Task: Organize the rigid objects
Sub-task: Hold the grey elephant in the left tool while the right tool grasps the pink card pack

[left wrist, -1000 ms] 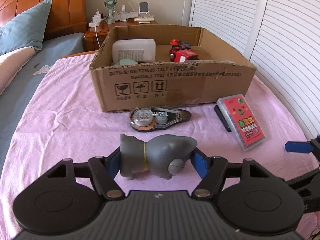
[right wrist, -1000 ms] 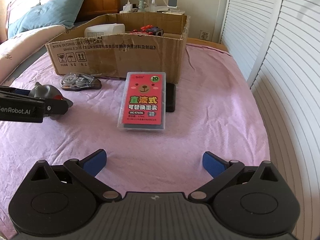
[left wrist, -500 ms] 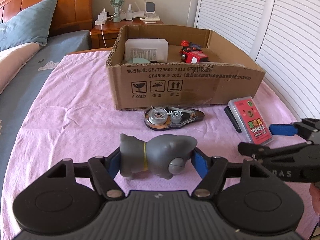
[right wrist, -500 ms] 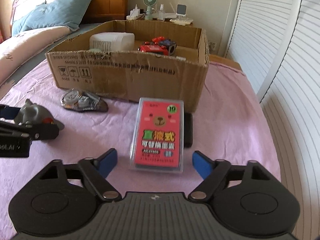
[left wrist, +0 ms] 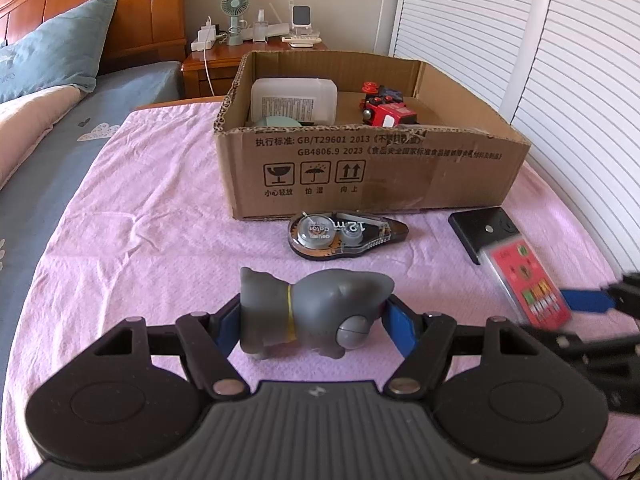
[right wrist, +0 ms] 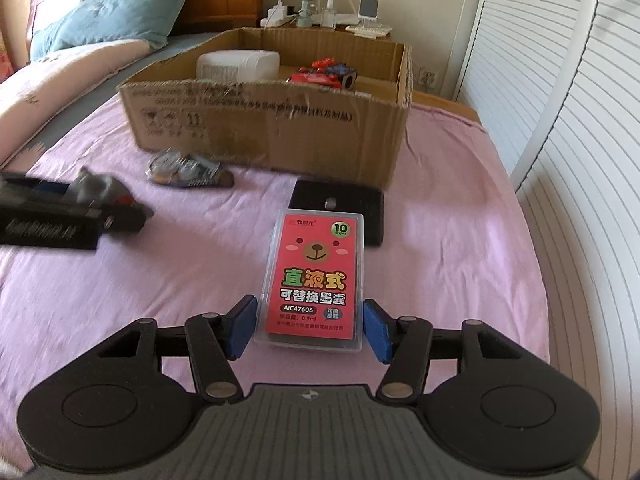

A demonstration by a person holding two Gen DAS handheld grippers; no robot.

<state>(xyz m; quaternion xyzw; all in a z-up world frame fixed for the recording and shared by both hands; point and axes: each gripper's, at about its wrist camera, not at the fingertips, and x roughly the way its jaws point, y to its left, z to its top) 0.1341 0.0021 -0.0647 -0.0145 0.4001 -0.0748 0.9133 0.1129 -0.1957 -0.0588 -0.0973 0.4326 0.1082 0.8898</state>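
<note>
1. Step in hand, as I judge it: pick-up, both hands at once. Destination is presumably the cardboard box point(left wrist: 372, 168), which already holds a white container point(left wrist: 294, 98) and a red toy train point(left wrist: 386, 110).
2. Left claw point(left wrist: 312, 320): clamped on the grey animal figure point(left wrist: 312, 312), blue pads tight against its two ends. The figure sits low over the pink cloth point(left wrist: 140, 220); whether it has lifted clear, I cannot tell.
3. Right claw point(right wrist: 310, 328): jaws closing around the near end of the red ink-cartridge case point(right wrist: 314, 280). Pads sit at its long edges, apparently in contact. The case's far end overlaps a flat black object point(right wrist: 344, 204).
4. Unclaimed: the correction-tape dispenser point(left wrist: 346, 234), on the cloth just in front of the box wall.
5. Next move calls for: finish the right squeeze, then lift both items above the box rim, carry forward, release inside. Risk: the smooth case could slip if gripped only near its end.
6. Pose: both claws point forward and steeply down toward the cloth, the left beside the right.
</note>
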